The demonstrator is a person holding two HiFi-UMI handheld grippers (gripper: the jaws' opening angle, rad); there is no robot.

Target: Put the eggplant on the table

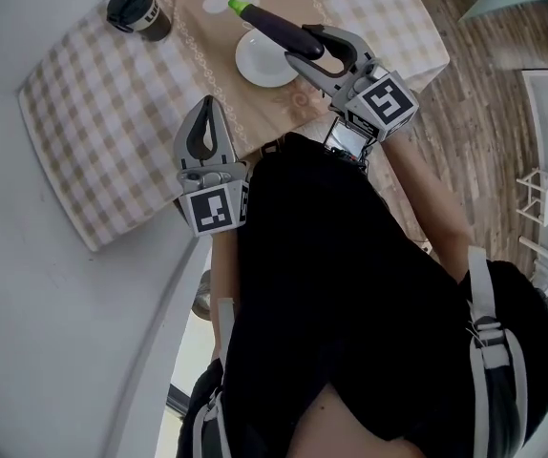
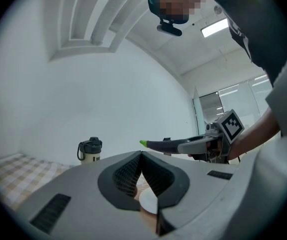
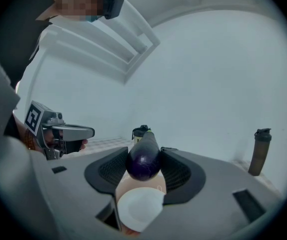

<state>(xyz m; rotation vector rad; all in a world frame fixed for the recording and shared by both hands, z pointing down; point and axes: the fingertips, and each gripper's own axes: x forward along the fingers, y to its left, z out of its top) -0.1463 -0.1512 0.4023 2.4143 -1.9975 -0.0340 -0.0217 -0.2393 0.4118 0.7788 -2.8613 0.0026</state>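
The step in hand is the carry to the set-down; the right tongs [image 1: 303,42] are clamped on the thick end of the long dark purple eggplant with a bright green stem tip [image 1: 270,24], which lies roughly level and, in the right gripper view, sits squarely between the two ribbed pads [image 3: 114,171]; it appears to hang in the air above the desk covered with a beige-and-white checked cloth [image 1: 112,141], directly over the round white saucer [image 1: 264,62], and touches neither; the left tongs [image 1: 206,108] are closed tip to tip on nothing and hover nearer the person, well apart from the eggplant; a black lidded travel mug [image 1: 138,10] stands at the far corner, out of the way. The next move probably calls for lowering the eggplant until its underside rests on the desk, choosing bare cloth beside the saucer if the saucer is not meant to receive it, keeping it level so it does not roll, then spreading the right tongs and drawing them back along its length.
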